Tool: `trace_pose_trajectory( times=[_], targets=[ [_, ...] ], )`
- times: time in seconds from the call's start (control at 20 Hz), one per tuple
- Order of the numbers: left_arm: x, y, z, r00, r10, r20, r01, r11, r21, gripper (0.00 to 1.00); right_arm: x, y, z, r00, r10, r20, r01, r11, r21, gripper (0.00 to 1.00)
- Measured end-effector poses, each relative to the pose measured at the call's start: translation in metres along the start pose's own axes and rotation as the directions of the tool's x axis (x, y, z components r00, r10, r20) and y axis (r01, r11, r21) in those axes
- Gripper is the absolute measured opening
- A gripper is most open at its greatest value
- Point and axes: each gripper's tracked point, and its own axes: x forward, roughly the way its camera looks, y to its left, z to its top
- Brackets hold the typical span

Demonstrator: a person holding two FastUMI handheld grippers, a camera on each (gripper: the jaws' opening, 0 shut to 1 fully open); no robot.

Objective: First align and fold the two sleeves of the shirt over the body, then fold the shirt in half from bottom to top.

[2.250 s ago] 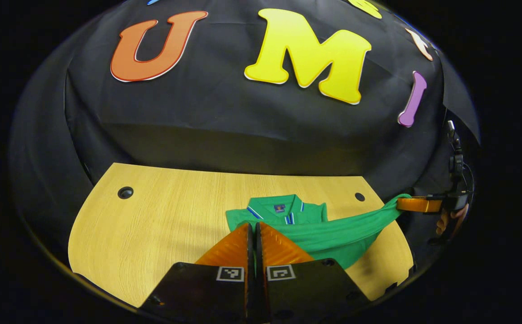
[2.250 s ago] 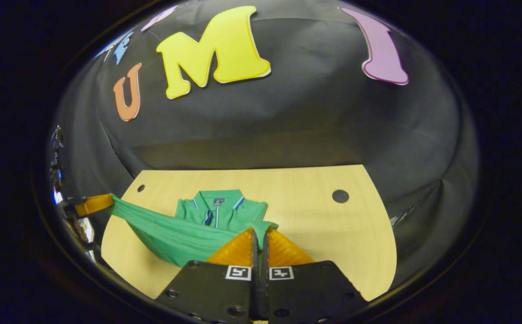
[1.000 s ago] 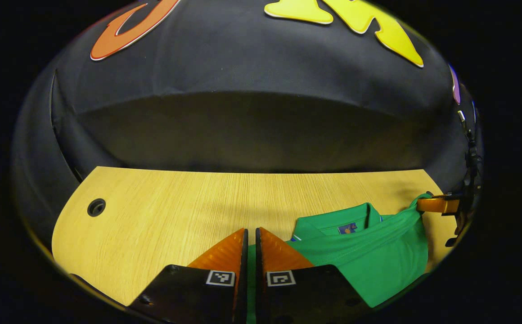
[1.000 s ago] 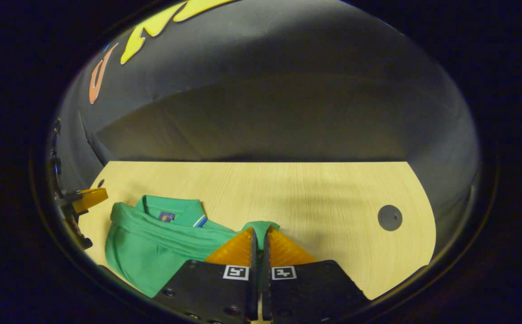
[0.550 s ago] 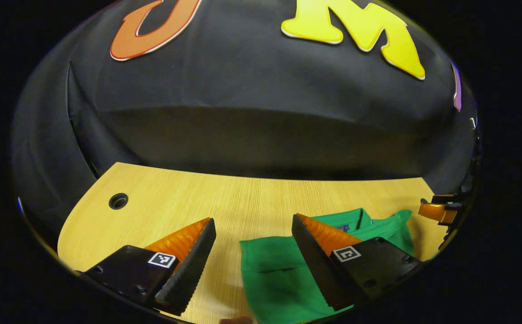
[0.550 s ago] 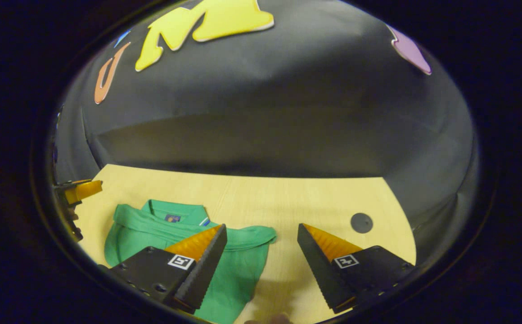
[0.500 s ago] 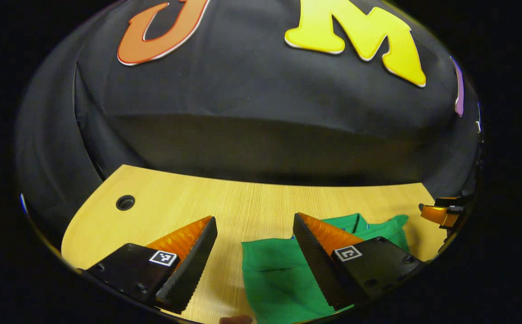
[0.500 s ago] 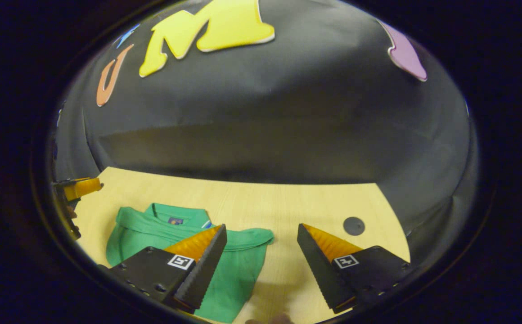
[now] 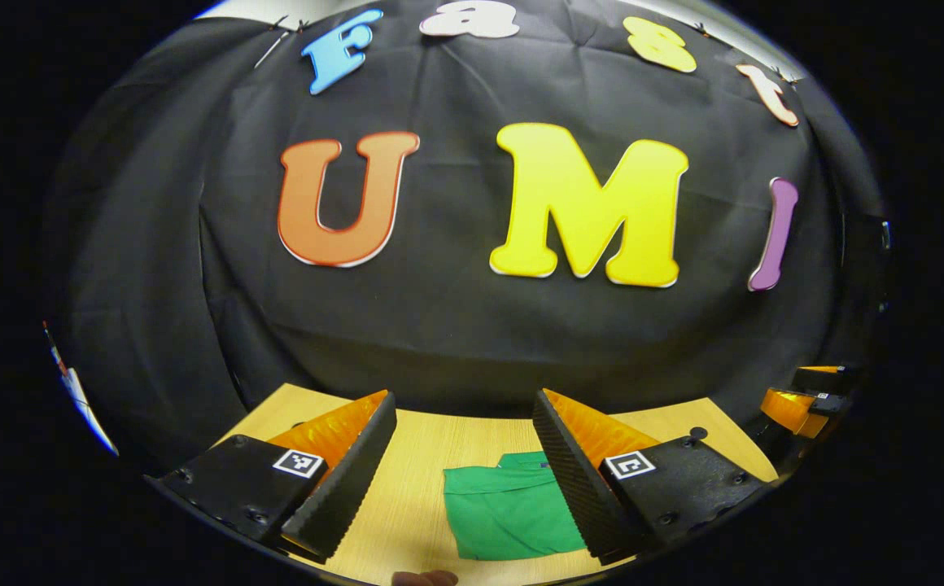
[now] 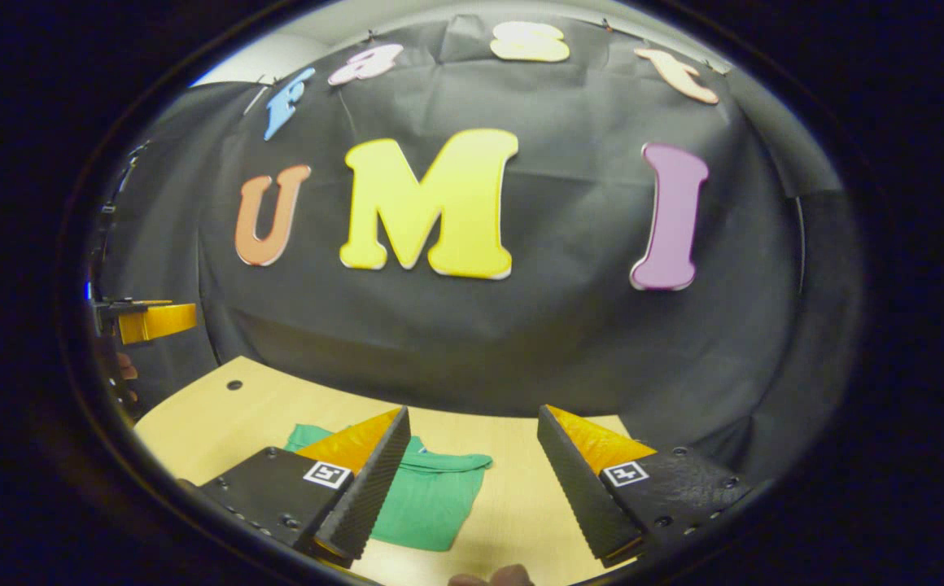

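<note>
One folded green shirt [image 9: 509, 513] lay on table [image 9: 423, 456]; two grippers, left [image 9: 464, 411] and right [image 10: 472, 423], both spread wide, empty.

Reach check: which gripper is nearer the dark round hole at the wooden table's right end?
Right, likely: right gripper hangs beside the hole; left gripper sits farther left, facing the green shirt.

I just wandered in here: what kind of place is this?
Likely a recording booth for household chores: a black cloth wall, a wooden table, a folded green shirt, and handheld grippers.
</note>
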Motion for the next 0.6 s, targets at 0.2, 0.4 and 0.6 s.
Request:
trace_pose_trajectory(
  times=[0.2, 0.4, 0.6],
  targets=[
    [-0.104, -0.003, 0.029, 0.998, 0.013, 0.058, -0.014, 1.000, 0.012, 1.00, -0.103, 0.033, 0.023, 0.996, 0.007, 0.091, -0.007, 1.000, -0.005, 0.96],
    [-0.178, -0.015, 0.037, 0.993, -0.006, 0.118, 0.000, 0.999, 0.049, 1.00, -0.181, 0.057, 0.026, 0.990, -0.020, 0.140, 0.016, 1.000, 0.026, 0.97],
    [-0.223, -0.023, 0.016, 0.993, 0.006, 0.117, -0.011, 0.999, 0.048, 1.00, -0.232, 0.082, 0.018, 0.986, -0.044, 0.161, 0.033, 0.997, 0.072, 0.95]
  ],
)
